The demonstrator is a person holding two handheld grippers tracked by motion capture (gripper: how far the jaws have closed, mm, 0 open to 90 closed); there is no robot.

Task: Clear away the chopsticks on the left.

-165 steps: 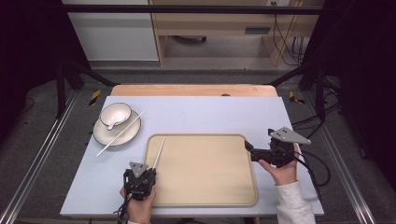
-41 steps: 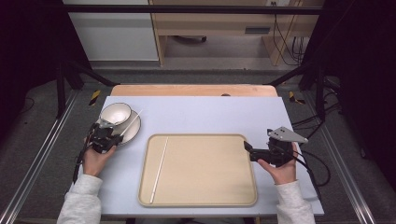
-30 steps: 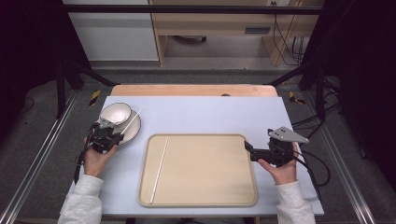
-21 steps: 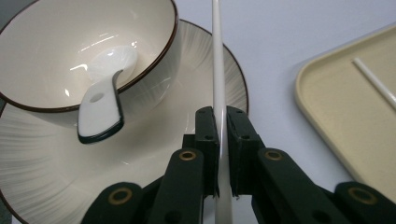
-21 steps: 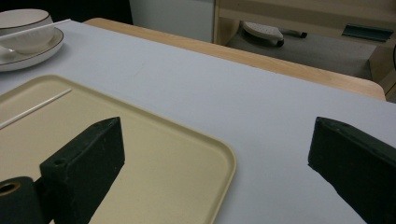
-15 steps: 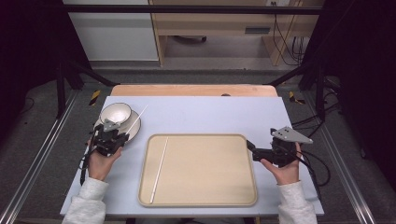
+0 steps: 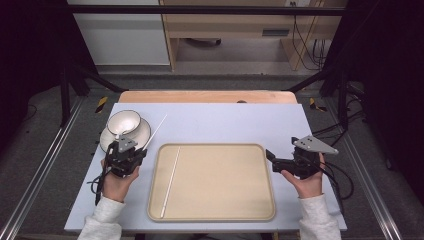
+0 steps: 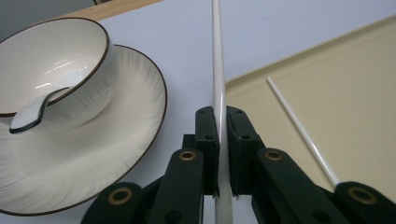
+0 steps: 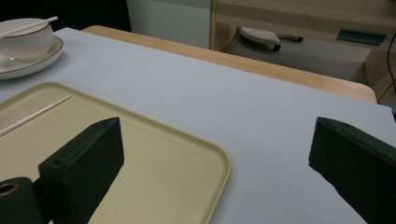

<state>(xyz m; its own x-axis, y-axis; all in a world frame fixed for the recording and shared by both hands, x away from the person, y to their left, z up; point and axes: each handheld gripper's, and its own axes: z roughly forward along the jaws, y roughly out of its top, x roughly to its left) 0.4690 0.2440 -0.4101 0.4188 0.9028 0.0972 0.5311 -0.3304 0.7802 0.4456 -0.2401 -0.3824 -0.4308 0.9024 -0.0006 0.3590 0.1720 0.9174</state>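
My left gripper (image 7: pixel 136 151) is shut on a white chopstick (image 7: pixel 156 131), just in front of the saucer (image 7: pixel 143 135) and left of the tray. In the left gripper view the chopstick (image 8: pixel 217 56) runs straight up from between the closed pads of the gripper (image 8: pixel 222 119). A second chopstick (image 7: pixel 171 181) lies lengthwise on the left part of the beige tray (image 7: pixel 225 182). A white bowl (image 7: pixel 123 121) with a spoon (image 8: pixel 32 112) in it stands on the saucer. My right gripper (image 7: pixel 270 159) rests open at the tray's right edge, with nothing between the jaws of the gripper (image 9: pixel 215 154).
A pale blue mat (image 7: pixel 235 122) covers the table, with a wooden edge (image 7: pixel 205 96) at the back. Beyond the table are a floor, black frame posts and a cabinet. Cables trail from both grippers.
The left hand has come away from the saucer toward the tray, a little higher, carrying the chopstick that lay across the bowl. The right hand has stayed put.
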